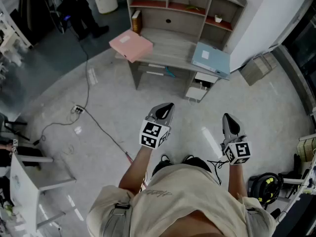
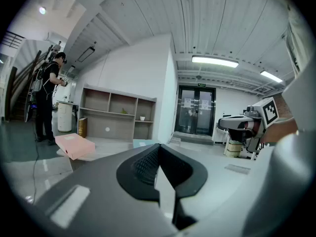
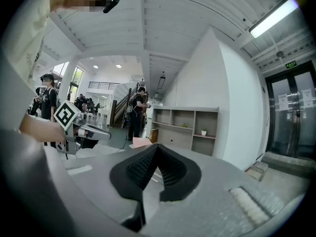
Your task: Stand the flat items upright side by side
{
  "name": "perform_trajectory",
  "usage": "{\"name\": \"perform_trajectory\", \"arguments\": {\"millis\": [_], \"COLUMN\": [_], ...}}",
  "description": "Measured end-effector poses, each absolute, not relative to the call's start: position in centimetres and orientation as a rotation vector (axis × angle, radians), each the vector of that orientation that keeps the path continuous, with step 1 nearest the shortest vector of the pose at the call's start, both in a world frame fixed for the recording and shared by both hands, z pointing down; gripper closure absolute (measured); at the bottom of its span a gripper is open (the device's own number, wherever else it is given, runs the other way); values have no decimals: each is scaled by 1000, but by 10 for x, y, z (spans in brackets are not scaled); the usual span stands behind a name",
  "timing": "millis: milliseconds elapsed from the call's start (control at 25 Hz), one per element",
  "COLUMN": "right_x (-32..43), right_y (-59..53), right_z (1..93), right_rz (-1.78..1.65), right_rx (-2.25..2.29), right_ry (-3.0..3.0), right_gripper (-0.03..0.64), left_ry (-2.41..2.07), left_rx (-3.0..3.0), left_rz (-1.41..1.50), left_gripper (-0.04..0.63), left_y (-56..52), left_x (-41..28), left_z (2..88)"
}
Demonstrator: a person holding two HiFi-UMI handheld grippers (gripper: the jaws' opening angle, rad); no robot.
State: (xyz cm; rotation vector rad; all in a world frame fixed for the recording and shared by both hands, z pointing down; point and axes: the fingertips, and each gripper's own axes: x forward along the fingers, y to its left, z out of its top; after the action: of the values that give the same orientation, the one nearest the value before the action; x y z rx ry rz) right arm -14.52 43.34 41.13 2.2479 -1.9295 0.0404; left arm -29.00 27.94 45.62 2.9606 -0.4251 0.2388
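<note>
Pink folder (image 1: pixel 131 45), blue folder (image 1: pixel 211 59) flat, beyond left tongs (image 1: pixel 165 110), right tongs (image 1: pixel 230 124)

The head camera looks steeply down from above the person, with the grey wooden shelved surface (image 1: pixel 173 51) far off at 12 o'clock. The cameras on the left claw (image 2: pixel 158 147) and right claw (image 3: pixel 157 146) look nearly level along their tips toward that same surface, at 9 and 3 o'clock.

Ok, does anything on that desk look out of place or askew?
Yes. The pink folder and the blue folder lie flat and skewed at opposite ends of the desk, each jutting over its edge.
</note>
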Motion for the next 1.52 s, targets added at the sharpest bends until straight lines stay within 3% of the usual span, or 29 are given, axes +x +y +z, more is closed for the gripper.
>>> {"name": "perform_trajectory", "arguments": {"millis": [640,720,760,840,1520], "right_x": [-135,-133,-131,-128,-65], "right_y": [404,401,400,400,406], "right_z": [429,432,434,436,474], "right_rz": [47,57,62,76,248], "right_rx": [2266,2272,2283,2304,2377], "right_ry": [-1991,-1983,-1973,-1962,-1926], "right_gripper": [605,418,355,351,351], "left_ry": [-475,-469,-467,-459,-302], "left_rx": [2902,2895,2895,2900,2848], "left_rz": [234,230,225,221,361], "left_gripper": [571,447,401,371,384], "left_y": [268,268,267,267,267], "left_x": [-283,-284,-286,-288,-221], "left_z": [455,459,460,461,491]}}
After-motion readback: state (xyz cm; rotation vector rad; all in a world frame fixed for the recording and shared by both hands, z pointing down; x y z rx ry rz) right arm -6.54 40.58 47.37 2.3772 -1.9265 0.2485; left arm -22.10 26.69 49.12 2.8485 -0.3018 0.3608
